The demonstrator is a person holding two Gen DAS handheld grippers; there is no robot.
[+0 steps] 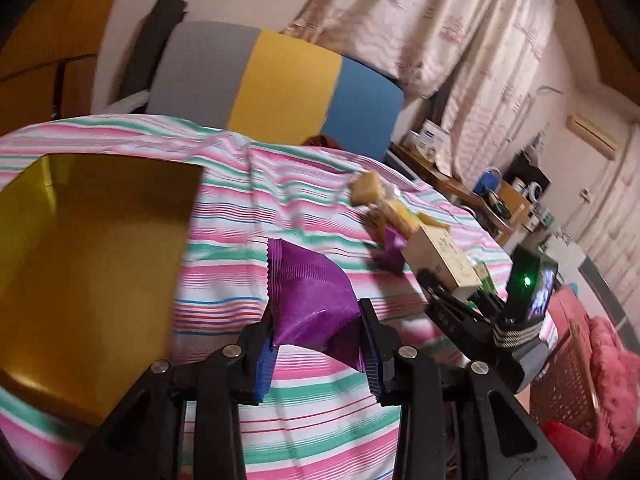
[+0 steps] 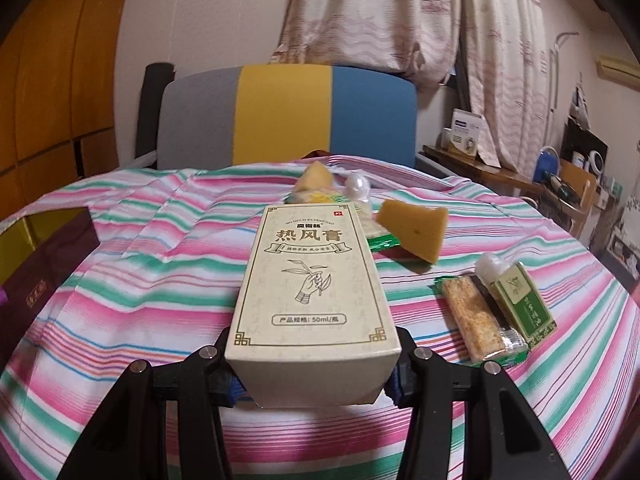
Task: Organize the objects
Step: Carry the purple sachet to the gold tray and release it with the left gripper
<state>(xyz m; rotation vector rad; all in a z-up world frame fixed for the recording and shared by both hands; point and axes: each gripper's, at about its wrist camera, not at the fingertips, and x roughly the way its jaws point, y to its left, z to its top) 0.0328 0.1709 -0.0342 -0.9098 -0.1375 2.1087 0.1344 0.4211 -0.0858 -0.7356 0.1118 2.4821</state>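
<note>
**Both grippers loaded, gold box waiting at the left**

Across the lower half of both views you have the striped cloth (image 2: 160, 280) as your work surface. At the left of the left wrist view sits the open gold box (image 1: 92, 264), probably where the items go.

Your right gripper (image 2: 314, 376) is clamped on the cream carton (image 2: 312, 292), which fills the centre of the right wrist view; it is gripped at its near end, so the far end juts forward.

Your left gripper (image 1: 318, 344) pinches the purple packet (image 1: 312, 292) by its lower edge, at lower centre of its view, just right of the gold box and clear of the cloth.

On the cloth lie the yellow wedge (image 2: 412, 232) right of centre, and the cracker pack (image 2: 476, 316) touching the small green box (image 2: 524, 308) at lower right.
</note>
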